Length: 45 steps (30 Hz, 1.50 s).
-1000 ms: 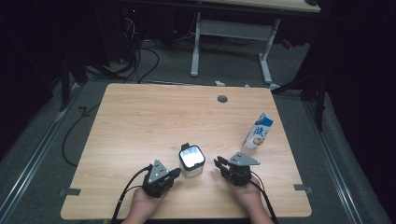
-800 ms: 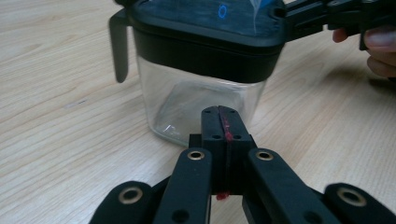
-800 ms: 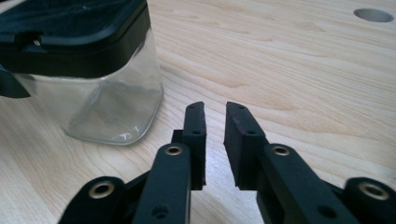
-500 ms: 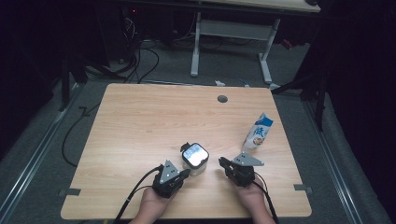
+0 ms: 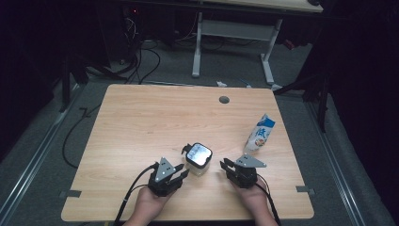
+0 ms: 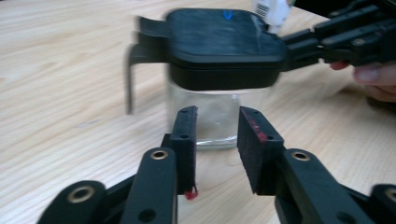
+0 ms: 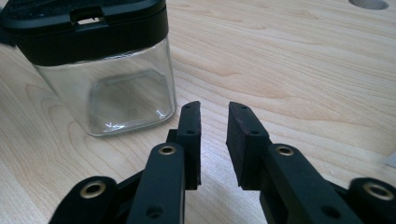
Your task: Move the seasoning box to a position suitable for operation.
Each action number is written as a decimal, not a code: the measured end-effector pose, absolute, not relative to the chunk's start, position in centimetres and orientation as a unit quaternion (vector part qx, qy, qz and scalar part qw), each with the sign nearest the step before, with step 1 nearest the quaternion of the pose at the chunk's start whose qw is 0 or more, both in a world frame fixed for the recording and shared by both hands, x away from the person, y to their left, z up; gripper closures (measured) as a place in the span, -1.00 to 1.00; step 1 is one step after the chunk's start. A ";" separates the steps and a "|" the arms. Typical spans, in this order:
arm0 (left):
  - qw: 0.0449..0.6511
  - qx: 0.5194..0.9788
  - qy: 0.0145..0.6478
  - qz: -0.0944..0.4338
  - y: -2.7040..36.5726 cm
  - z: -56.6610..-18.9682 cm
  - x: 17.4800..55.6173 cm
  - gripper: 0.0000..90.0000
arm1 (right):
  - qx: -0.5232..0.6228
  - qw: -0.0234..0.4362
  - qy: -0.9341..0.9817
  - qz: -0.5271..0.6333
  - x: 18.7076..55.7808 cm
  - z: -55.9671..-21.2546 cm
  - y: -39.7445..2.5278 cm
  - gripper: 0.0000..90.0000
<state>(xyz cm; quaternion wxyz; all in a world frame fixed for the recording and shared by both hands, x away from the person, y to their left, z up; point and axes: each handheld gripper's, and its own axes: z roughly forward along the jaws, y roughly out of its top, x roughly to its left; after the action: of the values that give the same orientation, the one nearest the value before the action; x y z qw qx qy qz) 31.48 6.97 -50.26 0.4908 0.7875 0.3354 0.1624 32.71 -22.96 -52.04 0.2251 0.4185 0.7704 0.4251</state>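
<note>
In the lower middle of the high view, a clear square jar (image 5: 198,160) with a black lid stands on the wooden table (image 5: 141,122), between the left gripper (image 5: 177,175) and the right gripper (image 5: 226,165), near both but touching neither. At the right, a blue and white pouch (image 5: 260,134) stands upright; its print is too small to read. The left gripper view (image 6: 216,133) shows the jaws slightly apart with nothing between them, the jar blurred just beyond. The right gripper view (image 7: 214,126) shows the same narrow gap, the jar at upper left, its lid cut off by the frame. Bare table spreads toward the top edge, around a round hole (image 5: 224,100).
</note>
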 end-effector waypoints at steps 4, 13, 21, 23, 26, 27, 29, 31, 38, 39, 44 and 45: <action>0.494 0.781 0.350 0.156 8.1 -49.8 32.1 0.29 | 0.418 0.225 0.769 0.428 32.7 -52.0 -23.0 0.60; 0.498 0.783 0.335 0.166 8.7 -48.0 33.4 0.30 | 0.417 0.218 0.770 0.431 32.7 -52.0 -23.1 0.56; 0.510 0.768 0.348 0.170 8.3 -47.0 35.0 0.50 | 0.413 0.214 0.774 0.430 32.8 -52.1 -23.0 0.51; 0.509 0.771 0.345 0.165 8.0 -46.8 35.4 0.56 | 0.411 0.214 0.775 0.430 32.8 -52.2 -23.0 0.51; 0.509 0.774 0.340 0.163 7.4 -46.3 36.1 0.67 | 0.410 0.213 0.776 0.430 32.8 -52.2 -22.9 0.50; 0.508 0.775 0.339 0.164 7.2 -46.2 36.3 0.70 | 0.409 0.212 0.776 0.431 32.8 -52.2 -22.9 0.50; 0.510 0.774 0.338 0.160 6.8 -46.0 36.8 0.78 | 0.407 0.212 0.777 0.431 32.8 -52.2 -22.8 0.50; 0.509 0.776 0.338 0.156 6.4 -45.9 37.2 0.87 | 0.407 0.212 0.777 0.430 32.8 -52.2 -22.8 0.50; 0.498 0.784 0.332 0.166 5.2 -46.0 37.9 1.00 | 0.406 0.213 0.776 0.433 32.7 -52.1 -22.9 0.50; 0.495 0.784 0.332 0.171 5.0 -46.0 37.9 1.00 | 0.405 0.214 0.776 0.433 32.7 -52.1 -22.9 0.50; 0.485 0.788 0.330 0.186 4.6 -46.4 37.9 1.00 | 0.405 0.214 0.774 0.436 32.7 -52.0 -22.9 0.52; 0.485 0.787 0.330 0.189 4.6 -46.4 37.9 1.00 | 0.406 0.213 0.773 0.438 32.7 -51.9 -22.9 0.54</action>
<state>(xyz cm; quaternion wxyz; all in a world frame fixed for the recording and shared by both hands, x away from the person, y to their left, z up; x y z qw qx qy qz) 37.94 4.61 -46.44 0.4849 0.7874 0.3305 0.1888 32.70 -22.89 -51.93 0.2133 0.4061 0.7730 0.4382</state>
